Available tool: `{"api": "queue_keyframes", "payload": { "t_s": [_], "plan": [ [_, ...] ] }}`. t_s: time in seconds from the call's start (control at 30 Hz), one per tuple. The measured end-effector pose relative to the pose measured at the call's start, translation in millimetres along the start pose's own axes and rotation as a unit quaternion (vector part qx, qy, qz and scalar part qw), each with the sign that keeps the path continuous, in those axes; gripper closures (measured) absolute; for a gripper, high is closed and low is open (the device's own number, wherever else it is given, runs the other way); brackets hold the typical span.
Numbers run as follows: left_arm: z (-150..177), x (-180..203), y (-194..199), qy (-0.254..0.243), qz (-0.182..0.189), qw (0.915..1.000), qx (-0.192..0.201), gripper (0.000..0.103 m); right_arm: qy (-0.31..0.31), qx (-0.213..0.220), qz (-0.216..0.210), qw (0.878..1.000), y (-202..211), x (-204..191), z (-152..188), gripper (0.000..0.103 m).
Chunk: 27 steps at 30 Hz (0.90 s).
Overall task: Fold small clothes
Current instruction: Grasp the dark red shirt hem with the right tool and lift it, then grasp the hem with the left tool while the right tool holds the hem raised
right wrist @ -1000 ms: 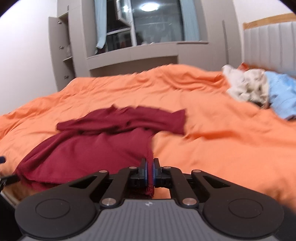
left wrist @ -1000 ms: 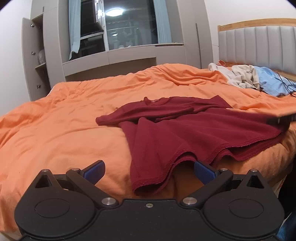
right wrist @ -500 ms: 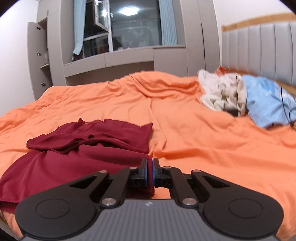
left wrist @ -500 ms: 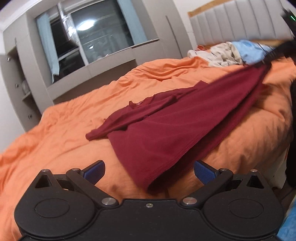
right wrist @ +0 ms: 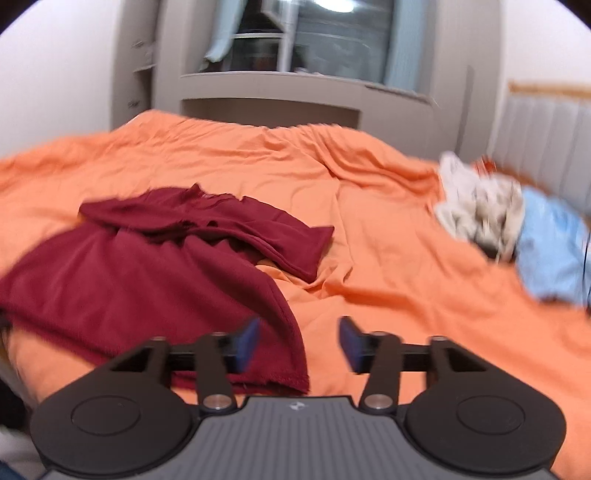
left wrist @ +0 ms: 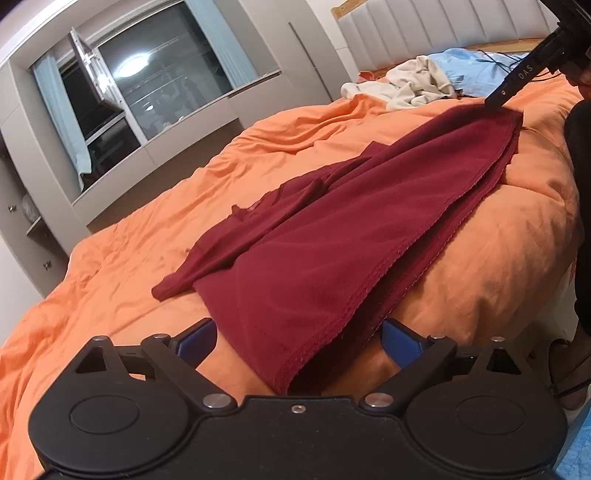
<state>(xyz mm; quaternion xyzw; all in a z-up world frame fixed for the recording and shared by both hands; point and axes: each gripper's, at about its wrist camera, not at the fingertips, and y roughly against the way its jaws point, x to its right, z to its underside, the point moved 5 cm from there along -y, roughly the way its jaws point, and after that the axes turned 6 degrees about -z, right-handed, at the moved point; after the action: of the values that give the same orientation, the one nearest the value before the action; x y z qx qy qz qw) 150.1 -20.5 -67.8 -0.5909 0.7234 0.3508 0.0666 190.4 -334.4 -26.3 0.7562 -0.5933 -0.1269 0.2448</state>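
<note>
A dark red T-shirt (left wrist: 332, 236) lies spread along the near edge of the orange bed (left wrist: 110, 258). Its near hem corner hangs loose between the blue pads of my left gripper (left wrist: 297, 343). Those jaws stand wide and are closing, with no pad touching the cloth. The shirt's far hem corner lies under one of the right gripper's fingers (left wrist: 517, 79). In the right wrist view the shirt (right wrist: 147, 280) rests flat on the bed (right wrist: 406, 295). The jaws of my right gripper (right wrist: 299, 345) are opening, and the hem corner lies beneath its left pad, not pinched.
A heap of beige clothes (right wrist: 480, 206) and a light blue garment (right wrist: 550, 254) sits by the padded headboard (left wrist: 443, 33). Grey cabinets and a dark window (left wrist: 155, 85) stand behind the bed. A person's dark-clad leg (left wrist: 580, 184) stands at the bed's right edge.
My right gripper, shut on the shirt's hem before, has opened and the hem has dropped onto the bed. The left gripper has rolled and come closer to the near hem corner.
</note>
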Motion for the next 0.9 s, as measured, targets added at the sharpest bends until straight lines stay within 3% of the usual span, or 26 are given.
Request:
{"api": "queue_keyframes", "payload": {
  "t_s": [0.07, 0.13, 0.23, 0.33, 0.57, 0.77, 0.9],
  "plan": [
    [-1, 0, 1, -0.008, 0.006, 0.9999, 0.004, 0.012, 0.057, -0.008, 0.006, 0.998, 5, -7, 5, 0.031],
    [-1, 1, 1, -0.019, 0.017, 0.9997, 0.006, 0.016, 0.125, -0.019, 0.016, 0.992, 9, -17, 13, 0.027],
    [-1, 2, 2, -0.034, 0.028, 0.9990, 0.007, 0.021, 0.222, -0.031, 0.034, 0.974, 11, -34, 24, 0.024],
    [-2, 0, 0, -0.033, 0.033, 0.9989, 0.011, 0.031, 0.276, -0.032, 0.049, 0.959, 9, -46, 33, 0.024],
    [-9, -7, 4, -0.008, 0.029, 0.9992, 0.026, 0.077, 0.276, -0.023, 0.016, 0.961, 2, -60, 36, 0.025],
    [-16, -27, 12, 0.048, 0.016, 0.9974, 0.051, 0.088, 0.300, -0.022, -0.016, 0.953, -4, -79, 40, 0.029],
    [-19, -42, 17, 0.086, 0.005, 0.9944, 0.061, 0.089, 0.319, -0.021, -0.033, 0.947, -9, -94, 43, 0.034]
  ]
}}
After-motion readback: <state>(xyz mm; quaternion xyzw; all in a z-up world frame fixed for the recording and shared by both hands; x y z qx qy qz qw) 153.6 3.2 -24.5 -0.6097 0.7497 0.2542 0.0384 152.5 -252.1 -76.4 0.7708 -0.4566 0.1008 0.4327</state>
